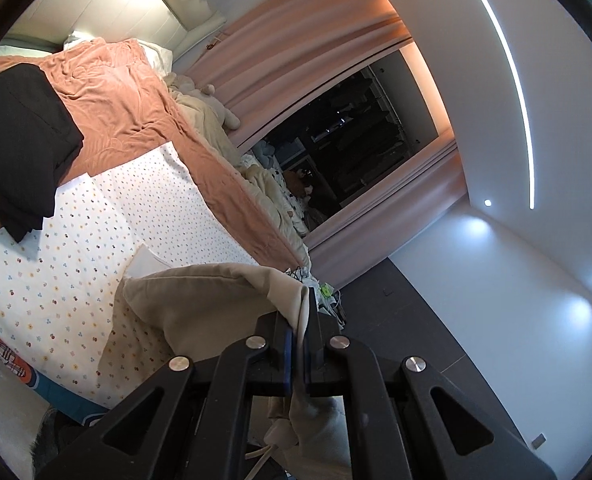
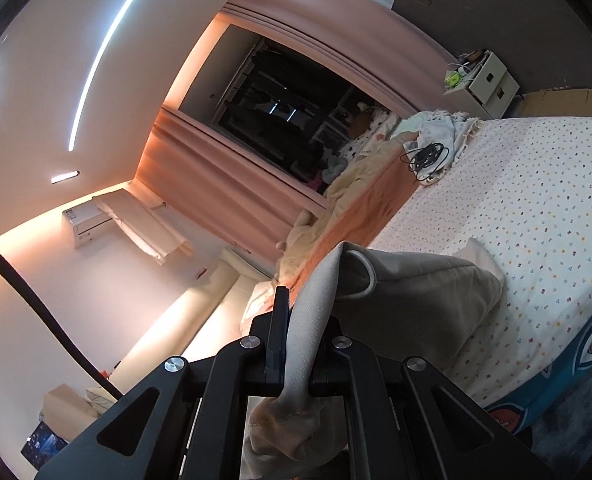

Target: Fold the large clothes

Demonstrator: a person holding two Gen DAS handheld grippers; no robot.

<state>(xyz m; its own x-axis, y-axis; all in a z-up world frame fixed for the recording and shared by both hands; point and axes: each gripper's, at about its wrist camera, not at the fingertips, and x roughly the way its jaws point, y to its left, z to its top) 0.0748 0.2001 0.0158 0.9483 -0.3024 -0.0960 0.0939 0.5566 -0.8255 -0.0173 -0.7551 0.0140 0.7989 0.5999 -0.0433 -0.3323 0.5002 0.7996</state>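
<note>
Beige garment [image 1: 200, 304]: raised over the dotted bed sheet [image 1: 96, 240], one edge pinched in the left tool [image 1: 301, 320], another in the right tool [image 2: 304, 320]. Nearby: black clothes [image 1: 20, 140] on an orange blanket [image 1: 128, 96]; tangled cable [image 2: 426, 158]; pink curtain [image 2: 224, 176]. Garment's lower part hidden behind both tools.

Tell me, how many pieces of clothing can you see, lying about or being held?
2. A beige garment is pinched by both the left gripper and the right gripper above the bed. A black garment lies folded on the bedding. Others may be hidden in the heap by the curtain.
</note>
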